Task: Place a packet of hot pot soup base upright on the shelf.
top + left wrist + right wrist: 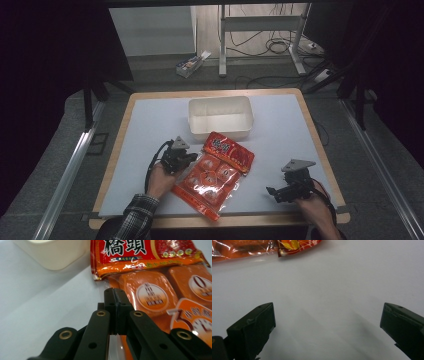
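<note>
Left hand-held gripper (115, 293) pinching clear edge of red snack bag (216, 172) near white tub (220, 118); right hand-held gripper (327, 322) gaping wide, resting right of bag.

The snack bag (215, 175) is thin plastic, shiny and crinkly, with bright spots of light on it. Part of it is clear, so the orange packs inside show through. Just behind the bag sits the white tub (220, 118), smooth plastic with a soft, dull look. Under the bag lies a pale sheet (150, 130) that looks matt and smooth, like paper or soft plastic. Around that sheet runs the table edge (117, 145), light wood with a smooth finish. Left of the bag, the left gripper (115, 293) is matt black plastic with small shiny brass-coloured rings. Right of the bag, the right gripper (327, 322) has dull black jaws.
</note>
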A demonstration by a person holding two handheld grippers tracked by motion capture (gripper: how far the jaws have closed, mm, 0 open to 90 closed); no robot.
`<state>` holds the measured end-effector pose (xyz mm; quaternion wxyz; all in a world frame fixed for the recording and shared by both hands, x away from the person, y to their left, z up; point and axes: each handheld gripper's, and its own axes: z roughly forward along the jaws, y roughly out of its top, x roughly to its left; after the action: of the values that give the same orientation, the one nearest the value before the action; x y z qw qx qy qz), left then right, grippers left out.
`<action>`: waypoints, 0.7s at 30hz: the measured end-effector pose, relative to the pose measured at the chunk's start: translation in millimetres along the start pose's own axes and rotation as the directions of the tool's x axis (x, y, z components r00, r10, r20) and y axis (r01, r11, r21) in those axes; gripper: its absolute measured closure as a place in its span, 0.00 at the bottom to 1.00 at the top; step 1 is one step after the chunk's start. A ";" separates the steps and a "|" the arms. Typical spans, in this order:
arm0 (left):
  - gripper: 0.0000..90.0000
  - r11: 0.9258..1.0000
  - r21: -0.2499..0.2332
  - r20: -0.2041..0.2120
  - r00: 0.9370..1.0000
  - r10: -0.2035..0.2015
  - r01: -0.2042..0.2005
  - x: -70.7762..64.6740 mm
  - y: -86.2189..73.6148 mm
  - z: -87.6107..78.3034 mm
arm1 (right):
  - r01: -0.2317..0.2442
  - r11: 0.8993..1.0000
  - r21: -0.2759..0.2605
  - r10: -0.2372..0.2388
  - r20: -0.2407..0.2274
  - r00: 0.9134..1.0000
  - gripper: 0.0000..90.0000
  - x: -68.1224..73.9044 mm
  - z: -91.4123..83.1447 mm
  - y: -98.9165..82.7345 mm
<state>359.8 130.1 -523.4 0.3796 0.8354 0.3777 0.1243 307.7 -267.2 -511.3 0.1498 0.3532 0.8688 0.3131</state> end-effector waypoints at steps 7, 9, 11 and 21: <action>1.00 1.000 0.015 -0.010 1.000 0.016 -0.016 0.8 6.7 18.3 | 0.002 1.000 0.007 -0.002 0.001 1.000 0.00 0.0 0.5 0.0; 1.00 1.000 0.014 -0.016 1.000 0.017 -0.017 -1.2 9.2 21.8 | -0.002 1.000 0.010 0.001 0.002 1.000 0.00 0.4 0.9 -0.1; 1.00 1.000 0.011 -0.017 1.000 0.013 -0.013 -1.1 10.8 24.8 | -0.002 1.000 0.013 0.002 0.003 1.000 0.00 0.2 1.1 -0.2; 1.00 0.998 0.035 -0.039 0.998 0.049 -0.048 -8.6 18.2 32.7 | 0.003 1.000 0.026 -0.003 -0.005 1.000 0.00 1.1 4.5 0.3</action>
<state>379.9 98.4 -531.8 0.3545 0.8480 0.3669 0.1435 309.2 -264.3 -514.6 0.1434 0.3528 0.8737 0.3027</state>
